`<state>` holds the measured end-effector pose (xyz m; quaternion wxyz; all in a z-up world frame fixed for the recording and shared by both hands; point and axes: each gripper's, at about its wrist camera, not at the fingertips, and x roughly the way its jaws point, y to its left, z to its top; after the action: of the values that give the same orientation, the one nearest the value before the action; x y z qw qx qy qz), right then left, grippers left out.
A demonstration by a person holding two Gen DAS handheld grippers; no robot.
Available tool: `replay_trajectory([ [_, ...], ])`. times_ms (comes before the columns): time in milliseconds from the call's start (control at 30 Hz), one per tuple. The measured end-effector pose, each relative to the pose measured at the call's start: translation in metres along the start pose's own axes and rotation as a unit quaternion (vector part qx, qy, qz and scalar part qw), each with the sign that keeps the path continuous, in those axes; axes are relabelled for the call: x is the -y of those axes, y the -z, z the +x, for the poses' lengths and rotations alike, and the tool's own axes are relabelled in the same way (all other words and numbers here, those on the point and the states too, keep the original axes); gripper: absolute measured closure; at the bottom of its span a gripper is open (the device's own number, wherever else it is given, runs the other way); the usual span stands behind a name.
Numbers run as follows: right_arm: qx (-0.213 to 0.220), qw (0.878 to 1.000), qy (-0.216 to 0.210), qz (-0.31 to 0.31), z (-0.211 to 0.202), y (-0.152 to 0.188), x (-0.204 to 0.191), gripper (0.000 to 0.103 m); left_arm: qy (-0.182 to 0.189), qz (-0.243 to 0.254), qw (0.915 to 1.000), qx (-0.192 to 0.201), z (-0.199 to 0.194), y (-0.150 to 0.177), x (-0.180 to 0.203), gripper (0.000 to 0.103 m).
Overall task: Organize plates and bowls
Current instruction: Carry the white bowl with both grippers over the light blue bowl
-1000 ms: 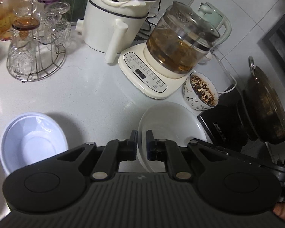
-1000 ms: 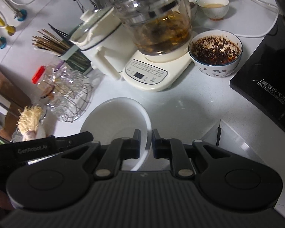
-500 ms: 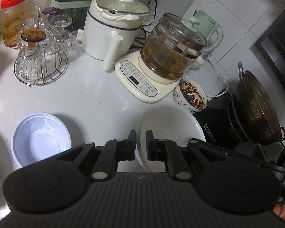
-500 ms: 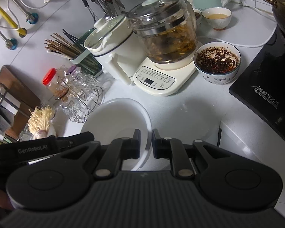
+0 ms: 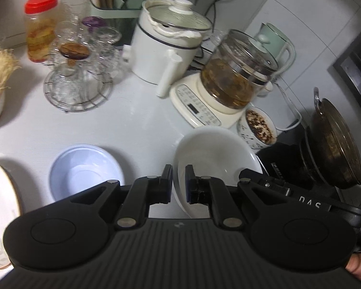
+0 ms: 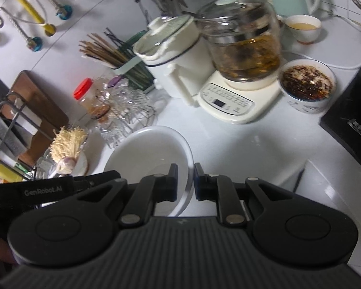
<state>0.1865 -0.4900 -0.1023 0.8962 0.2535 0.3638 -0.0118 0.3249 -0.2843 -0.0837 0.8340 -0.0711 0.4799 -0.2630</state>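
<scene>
White bowl (image 5: 214, 151) gripped on opposite rims, both jaws narrow, seemingly lifted off counter (image 5: 137, 130).

I was working in a home kitchen: my white bench (image 5: 137, 120) carried a glass kettle (image 5: 238, 77) on its cream base, a white electric cooker (image 5: 166, 48), chopsticks in a holder (image 6: 113, 55), a glass rack (image 5: 79, 82), and a wok (image 5: 337, 142) stood beside it.
</scene>
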Motion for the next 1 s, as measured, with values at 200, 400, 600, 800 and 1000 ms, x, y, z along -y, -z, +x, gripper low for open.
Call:
replay_trajectory([
  [200,0.011,0.999,-0.025,-0.032,0.010,-0.001,-0.026,0.086,-0.026,-0.010,0.9995,0.016,-0.018,-0.001,-0.022,0.092],
  [400,0.012,0.998,-0.040,-0.048,0.025,0.003,-0.049,0.086,-0.041,-0.028,0.9985,0.023,-0.029,0.003,-0.047,0.092],
  [600,-0.006,0.998,-0.054,-0.028,0.041,0.004,-0.054,0.086,-0.045,-0.047,0.9975,0.028,-0.034,0.010,-0.063,0.092],
  [800,-0.026,0.997,-0.061,-0.043,0.062,0.003,-0.067,0.086,-0.046,-0.075,0.9955,0.036,-0.029,0.015,-0.088,0.092],
  [1000,-0.032,0.995,-0.061,-0.078,0.088,0.006,-0.086,0.086,-0.060,-0.099,0.9926,0.037,-0.019,0.018,-0.115,0.092],
])
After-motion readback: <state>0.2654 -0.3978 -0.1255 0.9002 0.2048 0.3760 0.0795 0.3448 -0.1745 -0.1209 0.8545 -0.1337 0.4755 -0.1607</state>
